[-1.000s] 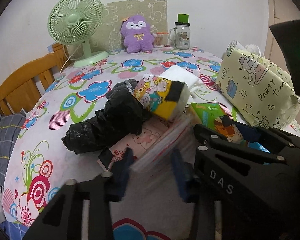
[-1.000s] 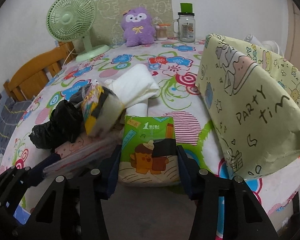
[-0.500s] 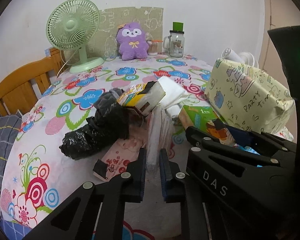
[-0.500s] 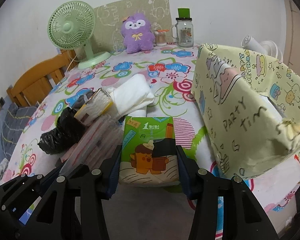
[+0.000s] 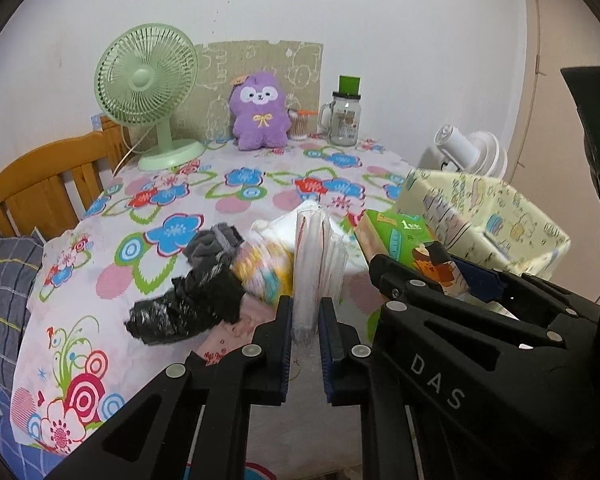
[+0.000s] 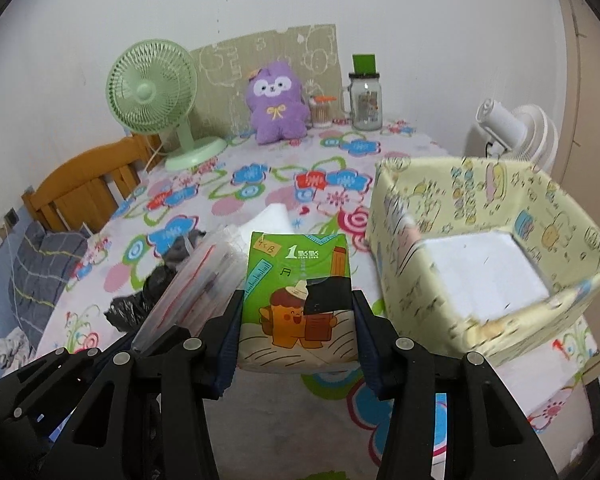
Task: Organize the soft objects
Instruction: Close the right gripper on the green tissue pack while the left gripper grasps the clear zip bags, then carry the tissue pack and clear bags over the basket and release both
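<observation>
My left gripper is shut on a clear plastic pack that stands on edge between its pads, lifted off the flowered tablecloth. From the right wrist the same clear pack slants up at the left. My right gripper is shut on a green tissue pack with a cartoon print, held above the table beside an open yellow "party time" box. A blurred yellow cartoon pack, a black plastic bag and a white soft bundle lie behind the clear pack.
A purple plush, a green fan, a glass jar and a cotton-swab pot stand at the table's far edge. A white fan is behind the box. A wooden chair stands left. A pink packet lies under the bag.
The left jaws closed on the clear pack and raised it upright; the yellow cartoon pack slid off it onto the table. Both grippers rose, and the box's open top came into view.
</observation>
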Demonstrator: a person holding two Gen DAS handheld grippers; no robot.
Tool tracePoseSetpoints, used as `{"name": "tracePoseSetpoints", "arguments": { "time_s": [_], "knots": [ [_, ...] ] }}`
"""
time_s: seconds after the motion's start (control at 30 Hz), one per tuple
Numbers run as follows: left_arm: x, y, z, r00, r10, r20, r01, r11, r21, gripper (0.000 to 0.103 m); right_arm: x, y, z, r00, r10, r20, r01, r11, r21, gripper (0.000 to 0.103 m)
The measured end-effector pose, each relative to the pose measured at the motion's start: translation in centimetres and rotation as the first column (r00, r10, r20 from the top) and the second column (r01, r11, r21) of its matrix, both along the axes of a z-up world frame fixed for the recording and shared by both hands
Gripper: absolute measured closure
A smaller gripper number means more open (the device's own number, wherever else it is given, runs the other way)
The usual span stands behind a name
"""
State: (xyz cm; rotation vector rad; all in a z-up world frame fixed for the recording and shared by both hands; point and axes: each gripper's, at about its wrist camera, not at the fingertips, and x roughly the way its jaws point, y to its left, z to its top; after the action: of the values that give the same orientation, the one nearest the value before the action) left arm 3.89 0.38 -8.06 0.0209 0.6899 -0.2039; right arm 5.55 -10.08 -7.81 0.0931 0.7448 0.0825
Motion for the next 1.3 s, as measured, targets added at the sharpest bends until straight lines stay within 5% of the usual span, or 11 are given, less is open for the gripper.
{"name": "tracePoseSetpoints", "arguments": {
  "time_s": [0.73,1.3],
  "knots": [
    [0.0,-4.5,5.6,0.996,-0.010,0.094,0.011,1.000,-0.013,0.093,0.0,-4.5,6.7,0.994,0.003,0.106,-0.003,1.000,-0.003,0.049],
    [0.8,-10.2,6.7,0.989,-0.070,0.131,0.072,0.997,-0.003,0.093,0.1,-10.0,8.2,0.990,-0.036,0.138,0.037,0.999,-0.007,0.049]
  ]
}}
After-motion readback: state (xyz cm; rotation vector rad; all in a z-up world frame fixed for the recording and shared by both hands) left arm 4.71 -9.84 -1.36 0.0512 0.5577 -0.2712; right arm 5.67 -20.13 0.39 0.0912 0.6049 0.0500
